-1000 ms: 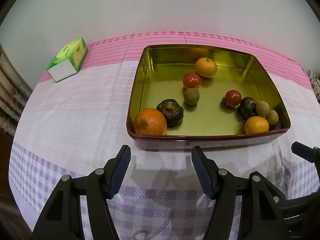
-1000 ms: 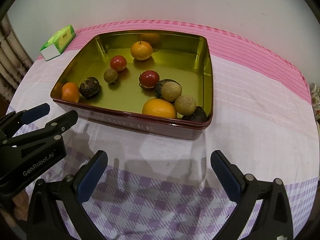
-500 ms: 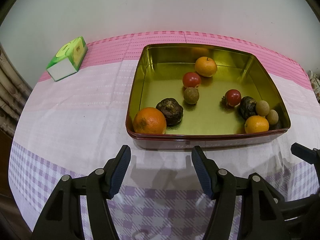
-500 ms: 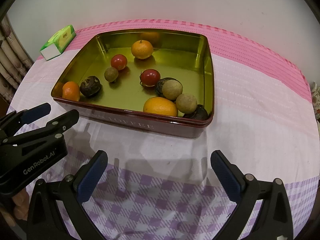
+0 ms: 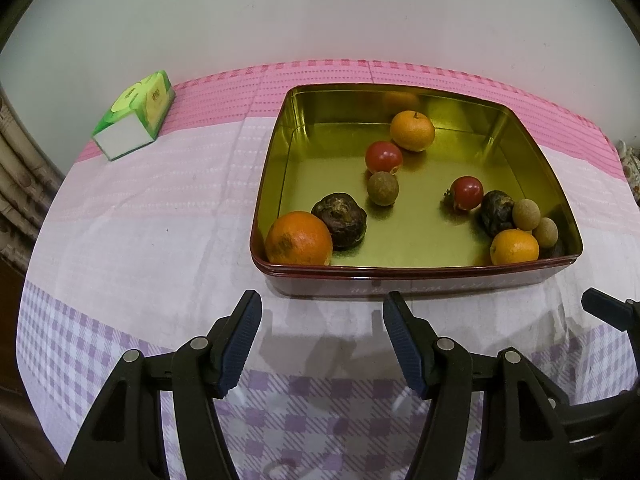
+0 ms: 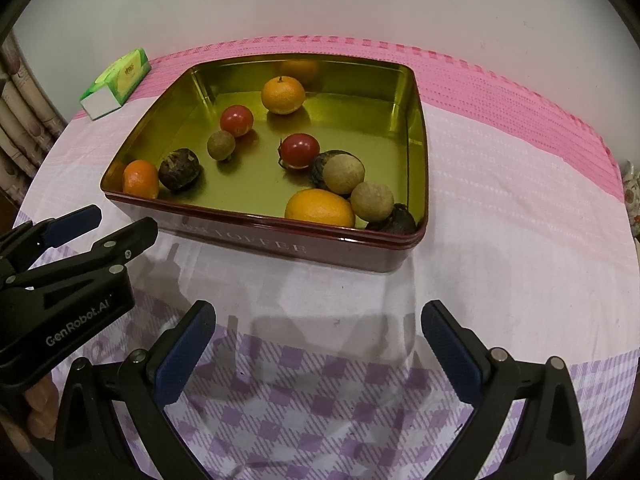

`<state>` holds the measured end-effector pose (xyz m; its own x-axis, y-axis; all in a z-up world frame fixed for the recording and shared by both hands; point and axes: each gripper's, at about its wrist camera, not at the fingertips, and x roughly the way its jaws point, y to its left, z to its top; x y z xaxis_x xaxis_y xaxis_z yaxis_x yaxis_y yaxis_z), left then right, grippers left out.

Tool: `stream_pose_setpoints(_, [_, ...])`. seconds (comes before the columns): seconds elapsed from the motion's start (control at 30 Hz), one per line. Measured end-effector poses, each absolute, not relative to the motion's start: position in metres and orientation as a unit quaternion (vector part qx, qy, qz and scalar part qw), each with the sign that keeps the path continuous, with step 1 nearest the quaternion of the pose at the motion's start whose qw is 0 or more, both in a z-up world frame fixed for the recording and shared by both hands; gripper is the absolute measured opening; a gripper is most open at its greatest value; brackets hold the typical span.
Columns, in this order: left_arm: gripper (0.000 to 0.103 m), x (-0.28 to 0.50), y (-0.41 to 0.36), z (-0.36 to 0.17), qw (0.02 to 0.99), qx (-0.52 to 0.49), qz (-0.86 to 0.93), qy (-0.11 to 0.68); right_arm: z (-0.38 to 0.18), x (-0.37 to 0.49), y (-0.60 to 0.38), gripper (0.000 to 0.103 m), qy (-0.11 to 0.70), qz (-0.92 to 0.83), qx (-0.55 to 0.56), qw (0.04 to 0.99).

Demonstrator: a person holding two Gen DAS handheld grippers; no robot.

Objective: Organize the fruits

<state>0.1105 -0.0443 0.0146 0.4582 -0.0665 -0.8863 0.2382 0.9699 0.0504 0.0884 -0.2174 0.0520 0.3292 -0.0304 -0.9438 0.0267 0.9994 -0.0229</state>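
Observation:
A dark red tin (image 5: pixel 400 284) with a gold inside sits on the cloth-covered table, also in the right wrist view (image 6: pixel 280 240). Loose fruit lies in it: an orange (image 5: pixel 298 238) in the near left corner beside a dark brown fruit (image 5: pixel 340 220), two red tomatoes (image 5: pixel 383 156), a small brown-green ball (image 5: pixel 383 188), another orange (image 5: pixel 412 130) at the back, and a cluster at the near right around a third orange (image 5: pixel 514 246). My left gripper (image 5: pixel 320 320) hangs open before the tin's front wall, empty. My right gripper (image 6: pixel 318 320) is open wider, also empty.
A green and white tissue box (image 5: pixel 136 116) lies at the table's far left, near a curtain (image 6: pixel 16 128). A pale wall runs behind the table. The left gripper's fingers (image 6: pixel 92 224) show at the left of the right wrist view. The checked cloth falls over the near edge.

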Motion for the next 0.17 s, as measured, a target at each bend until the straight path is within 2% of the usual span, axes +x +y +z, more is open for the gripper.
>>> stream_pose_setpoints(0.17, [0.064, 0.1101, -0.0443, 0.0142, 0.850, 0.081, -0.092, 0.513, 0.0522, 0.0872, -0.2169, 0.102, 0.579, -0.017, -0.001, 0.815])
